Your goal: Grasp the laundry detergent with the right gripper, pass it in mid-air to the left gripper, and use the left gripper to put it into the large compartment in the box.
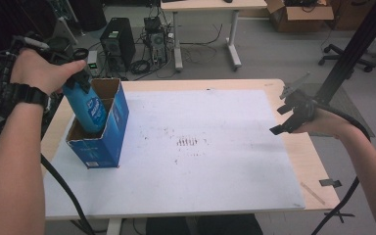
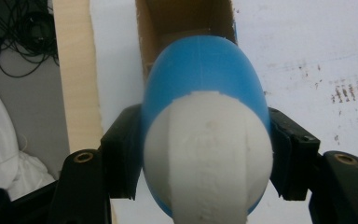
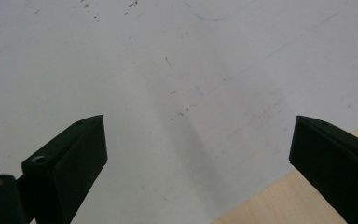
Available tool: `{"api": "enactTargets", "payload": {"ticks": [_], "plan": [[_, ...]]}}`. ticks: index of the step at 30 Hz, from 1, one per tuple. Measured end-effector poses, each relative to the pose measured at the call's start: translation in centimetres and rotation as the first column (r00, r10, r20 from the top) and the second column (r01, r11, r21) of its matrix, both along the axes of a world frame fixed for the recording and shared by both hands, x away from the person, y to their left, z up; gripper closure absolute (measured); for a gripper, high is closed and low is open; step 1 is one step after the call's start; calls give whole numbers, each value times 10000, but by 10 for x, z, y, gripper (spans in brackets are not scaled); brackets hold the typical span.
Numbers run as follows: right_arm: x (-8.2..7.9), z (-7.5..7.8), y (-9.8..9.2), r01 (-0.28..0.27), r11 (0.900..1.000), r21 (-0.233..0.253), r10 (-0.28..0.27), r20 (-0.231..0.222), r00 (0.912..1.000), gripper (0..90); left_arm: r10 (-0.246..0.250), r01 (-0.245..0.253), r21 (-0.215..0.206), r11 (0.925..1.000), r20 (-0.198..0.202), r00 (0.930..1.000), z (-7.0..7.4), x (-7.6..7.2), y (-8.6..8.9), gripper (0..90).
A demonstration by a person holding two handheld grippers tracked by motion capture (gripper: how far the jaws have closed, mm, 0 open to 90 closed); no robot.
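A blue bottle with a white end stands partly inside an open blue cardboard box at the table's left side. My left gripper is shut on the bottle; in the left gripper view both black jaws press its sides, and the brown inside of the box lies beyond. My right gripper hovers over the right edge of the white sheet, open. In the right gripper view its jaws stand wide apart with nothing between them.
The white sheet covers most of the wooden table and carries dark smudges in the middle. A black strip of tape lies near the right edge. A computer tower, cables and another desk stand beyond.
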State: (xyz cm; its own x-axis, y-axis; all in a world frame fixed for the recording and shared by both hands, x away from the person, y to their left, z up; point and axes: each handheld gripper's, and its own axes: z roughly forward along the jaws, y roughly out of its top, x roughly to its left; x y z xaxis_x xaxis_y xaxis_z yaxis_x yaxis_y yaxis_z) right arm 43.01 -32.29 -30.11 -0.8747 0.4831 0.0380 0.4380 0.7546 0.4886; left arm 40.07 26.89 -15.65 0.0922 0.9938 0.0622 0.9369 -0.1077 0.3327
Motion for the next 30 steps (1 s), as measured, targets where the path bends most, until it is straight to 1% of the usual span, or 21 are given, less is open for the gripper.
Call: {"api": "enactTargets", "payload": {"ticks": [1,3,4,6,7,8,9,11,23,24,25,26,27,30], "plan": [[0,-1,1,17,10000,-4,-17,-36,10000,41,-9,9,17,10000,-112,9999,-8,0,1,380],[0,-2,1,-9,10000,-23,9,-63,10000,41,25,-25,-9,10000,-177,9998,-16,1,3,379],[0,-2,2,5,10000,-48,-6,-62,10000,41,25,-25,-9,10000,-177,9998,-16,1,3,379],[0,-3,2,-23,10000,-60,23,-106,9999,41,-8,7,-44,10000,-318,9995,-25,2,4,379],[0,-3,2,-18,10000,-67,17,-95,10000,41,8,-11,-84,10000,-442,9990,-32,2,5,379],[0,-3,2,-10,10000,-66,9,-86,10000,41,8,-11,-84,10000,-442,9990,-32,2,5,379],[0,-4,3,-5,10000,-56,4,-107,9999,41,12,-17,-106,9999,-489,9988,-40,3,5,379],[0,-4,3,22,10000,-61,-23,-110,9999,41,-34,30,-62,10000,-598,9982,-46,4,4,380],[1,-10,7,-24,10000,-56,23,-219,9998,42,-37,26,-123,9999,-864,9963,-79,9,3,379],[1,-10,7,-24,10000,-56,23,-219,9998,42,-37,26,-123,9999,-864,9963,-79,9,3,380],[1,-11,7,-55,10000,-62,54,-263,9996,43,-73,60,-143,9999,-925,9957,-83,9,3,380],[1,-11,7,-55,10000,-62,54,-263,9996,43,-73,60,-143,9999,-925,9957,-83,9,3,379],[1,-12,7,-42,10000,-59,41,-272,9996,43,-72,56,-174,9998,-925,9957,-87,9,3,380],[1,-12,7,-29,10000,-60,28,-289,9996,44,-60,41,-192,9998,-986,9951,-92,10,3,379]]}}
